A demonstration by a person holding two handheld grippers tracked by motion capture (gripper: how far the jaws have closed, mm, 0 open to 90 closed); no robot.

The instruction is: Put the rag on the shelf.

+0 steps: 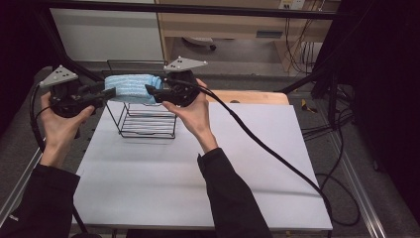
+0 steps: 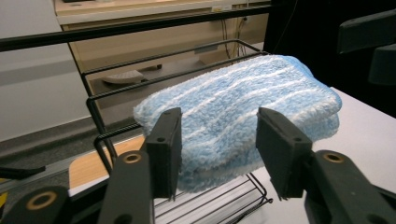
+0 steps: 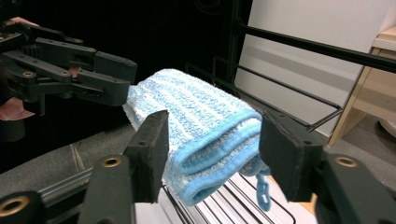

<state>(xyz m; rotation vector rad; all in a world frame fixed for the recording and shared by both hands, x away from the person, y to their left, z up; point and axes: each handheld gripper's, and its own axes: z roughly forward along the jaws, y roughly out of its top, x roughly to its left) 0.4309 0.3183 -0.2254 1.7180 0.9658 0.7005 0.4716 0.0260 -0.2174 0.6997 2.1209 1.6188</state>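
Towel (image 1: 130, 88), blue with pale stripes, folded thick, sits on top of the black wire rack (image 1: 147, 121), at about 11 o'clock on the white table (image 1: 198, 178) in the high view. Left gripper (image 1: 110, 93) comes at its 9 o'clock end, right gripper (image 1: 151, 92) at its 3 o'clock end.

Left gripper view: jaws wide, one each side of the towel's (image 2: 238, 121) near end, gap visible on both sides, nothing pinched. Right gripper view: jaws also wide, straddling the folded end with the blue hem (image 3: 219, 154), not clamped. A small blue loop (image 3: 263, 190) hangs below that end, over the rack wires (image 3: 243, 205).

Risks, as I judge them:
- Towel is thick and springy; a shallow bite on outer layers only could let the fold open and droop when lifted.
- Uneven closing, one side before the other, would push the towel sideways along the rack top and maybe off the far edge toward 12 o'clock.
- Hanging loop could snag a wire on lift and drag the light rack, tipping it.
- Jaw tips coming in low might hit the rack's top bars (image 2: 154, 79) instead of cloth.
- Hands pulling apart too hard would stretch the fold out.

Cannot tell how firmly the rack is seated.
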